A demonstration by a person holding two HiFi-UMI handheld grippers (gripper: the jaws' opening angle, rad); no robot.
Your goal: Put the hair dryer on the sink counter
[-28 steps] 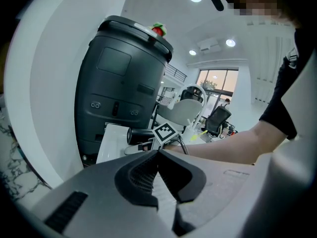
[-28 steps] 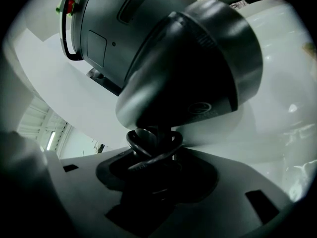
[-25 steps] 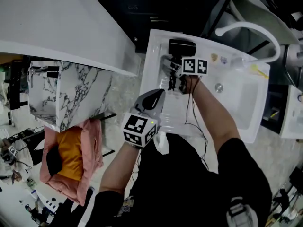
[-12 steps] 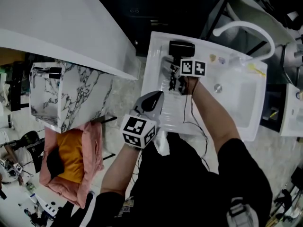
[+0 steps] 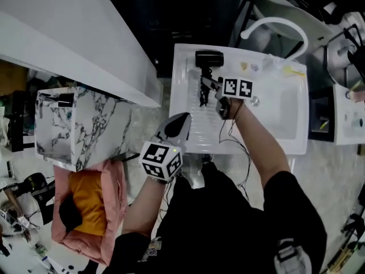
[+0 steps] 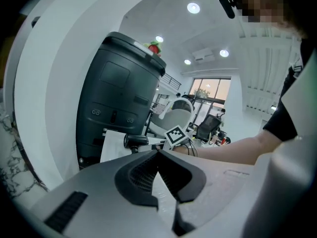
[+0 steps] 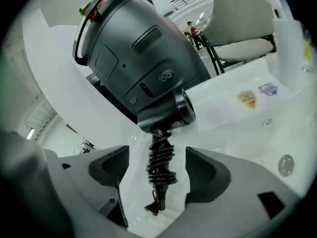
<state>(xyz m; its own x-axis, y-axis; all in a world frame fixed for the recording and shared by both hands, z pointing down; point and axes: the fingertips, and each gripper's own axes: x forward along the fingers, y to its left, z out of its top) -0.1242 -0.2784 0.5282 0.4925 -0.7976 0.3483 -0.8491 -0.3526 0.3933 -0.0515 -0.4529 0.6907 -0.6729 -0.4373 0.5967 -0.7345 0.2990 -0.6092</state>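
- Head view: the hair dryer (image 5: 208, 58) is lying on the white sink worktop (image 5: 268, 138), upper middle of the frame, by the back edge just left of the basin (image 5: 282, 110). Its coiled cord (image 5: 201, 99) trails back toward the person.
- Same view, arms: the right tool (image 5: 211, 87) is reached out over that cord with the arm stretched forward. The left tool (image 5: 181, 123) hangs at the worktop's front left edge, forearm bent, not involved.
- Left gripper view: the left tool (image 6: 158, 153) has its jaws pressed together, nothing in them. The dryer (image 6: 134, 141) shows small, left of centre.
- Right gripper view: the jaws are opening and stand wide. The cord coil (image 7: 161, 162) sits between them, but neither pad touches it. The dryer (image 7: 181, 108) lies just beyond, mid-frame, in front of a big dark bin (image 7: 133, 43).
- The drop-off looks basically done to me. To finish clean I'd pull the right tool straight back along the cord, so no pad snags the coil and drags the dryer off its spot.
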